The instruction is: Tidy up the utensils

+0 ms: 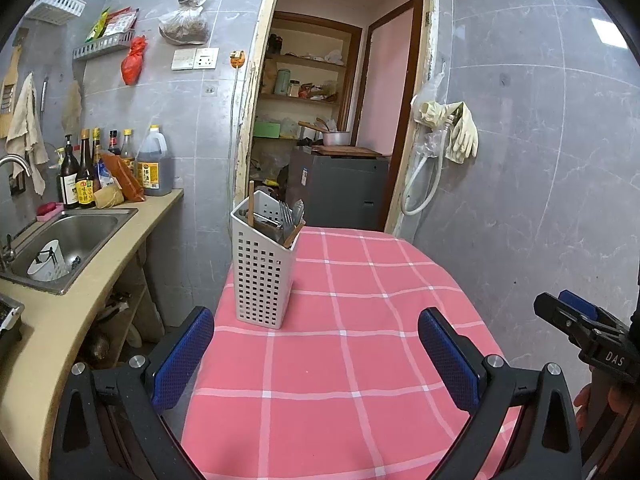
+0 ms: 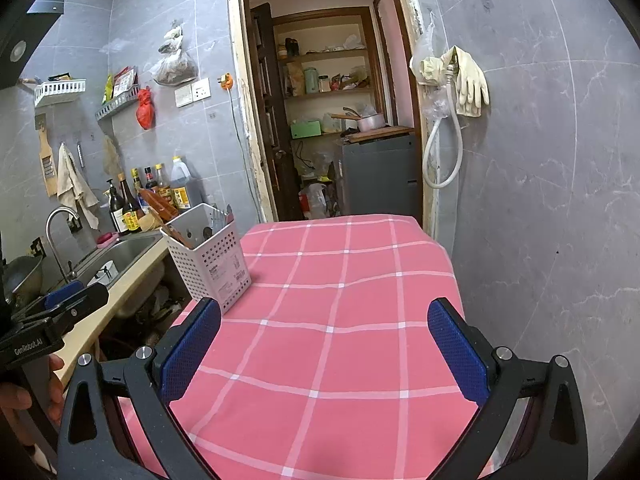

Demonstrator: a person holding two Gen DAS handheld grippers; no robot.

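A white holder (image 1: 262, 272) with many small holes stands on the pink checked cloth (image 1: 352, 340) that covers the counter. In the left wrist view it sits at about 11 o'clock from the left gripper (image 1: 316, 356), near the cloth's left edge and close to the sink (image 1: 76, 236). The forks (image 1: 287, 213), some other metal utensils and a wooden stick (image 1: 251, 203) stand up inside it, handles down, and they lean on its walls, so they stay together and do not roll away. The holes probably let water drip out, which may be why it lives so near the sink. The rest of the cloth is bare, so I think the utensils are already tidy in the holder, or more still have to be brought. A second white cup (image 1: 47, 261) lies in the sink; I cannot tell what is in it. The left gripper's jaws are spread wide and hold nothing. The right gripper (image 2: 324, 354) also has its jaws spread wide with nothing between them, and the holder is at about 10 o'clock from it, just past its left blue pad (image 2: 192, 350). Both grippers hang low over the near end of the cloth and point at the far doorway (image 2: 332, 92), likely so either one can reach the holder quickly. Yellow rubber gloves (image 2: 470, 80) hang on the wall at about 1 o'clock.
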